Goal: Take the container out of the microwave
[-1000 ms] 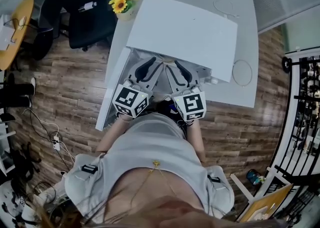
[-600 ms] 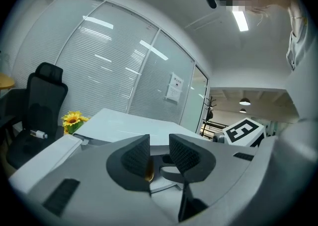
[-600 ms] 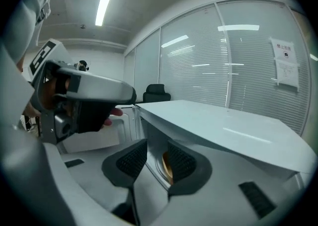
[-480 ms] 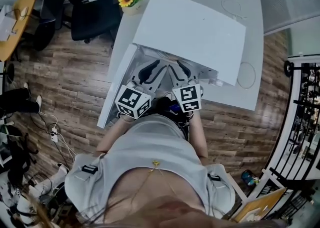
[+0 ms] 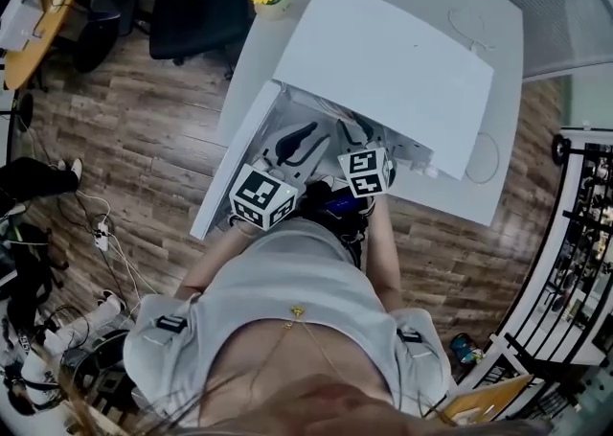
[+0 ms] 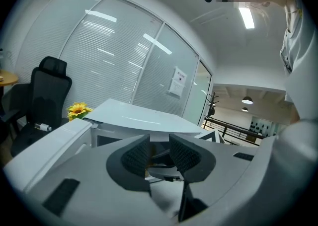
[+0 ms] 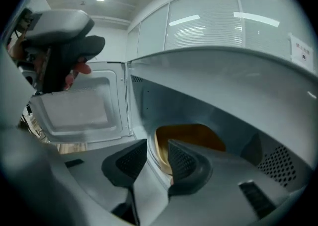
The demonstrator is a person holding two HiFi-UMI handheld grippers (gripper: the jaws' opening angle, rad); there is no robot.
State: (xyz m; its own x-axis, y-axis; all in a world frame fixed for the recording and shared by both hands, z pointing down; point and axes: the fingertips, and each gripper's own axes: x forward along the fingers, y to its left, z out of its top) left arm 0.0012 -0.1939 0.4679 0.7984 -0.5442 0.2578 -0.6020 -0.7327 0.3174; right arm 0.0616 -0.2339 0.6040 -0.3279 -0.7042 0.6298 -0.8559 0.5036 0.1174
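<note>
Right gripper view showed the right gripper (image 7: 157, 150) nearest, unclenched, its jaws having just opened wider and its pads bare. The pale rim of the container (image 7: 191, 135) showed through the gap, though I could not tell whether it was between the pads or just beyond them. The amber container sat deeper inside the microwave (image 7: 223, 81). Beside the open door (image 7: 74, 106), the left gripper (image 6: 158, 145) was released and held nothing. Closing short of the rim would likely pinch air or shove the container back, and a shallow bite could tip it.
</note>
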